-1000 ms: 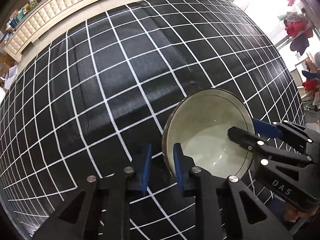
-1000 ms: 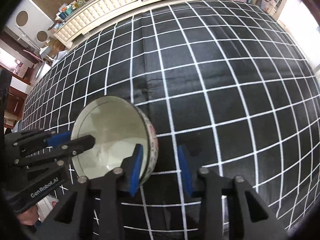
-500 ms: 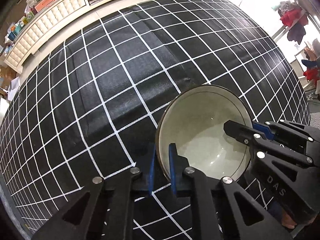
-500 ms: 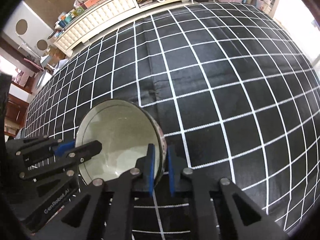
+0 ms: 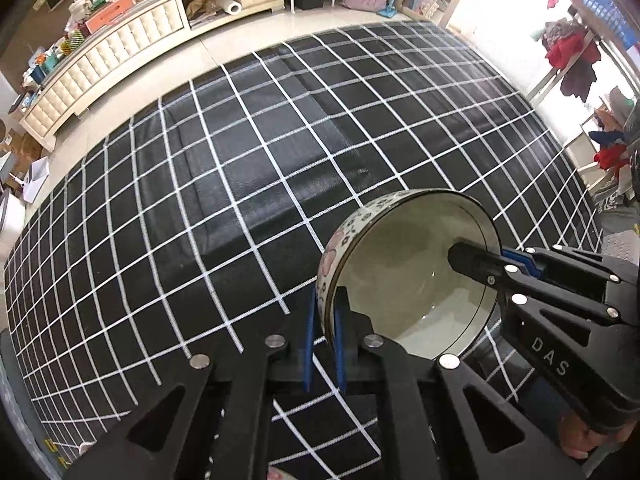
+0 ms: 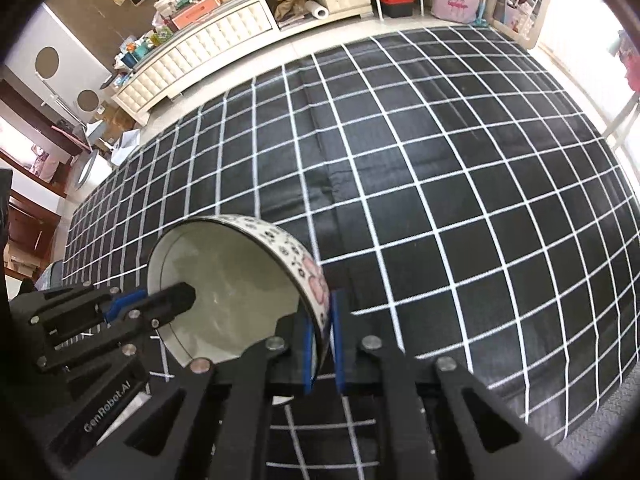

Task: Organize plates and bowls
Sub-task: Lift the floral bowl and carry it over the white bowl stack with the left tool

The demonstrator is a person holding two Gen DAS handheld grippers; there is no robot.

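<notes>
The bowl [image 5: 408,280] is held at opposite rims by left tongs [image 5: 323,344] and right tongs [image 6: 322,350], lower centre; a level two-handed carry is judged next.

The underside of the bowl [image 5: 404,276] is hidden in both views, and whether it touches the checked cloth [image 5: 248,168] cannot be told. Part of its rim is covered by the blue pads of the left tongs [image 5: 323,344] and of the right tongs [image 6: 322,350]. The hand [image 5: 576,436] at the near right edge is largely cut off. Items on the far cabinet [image 6: 208,52] are too small to be identified.
</notes>
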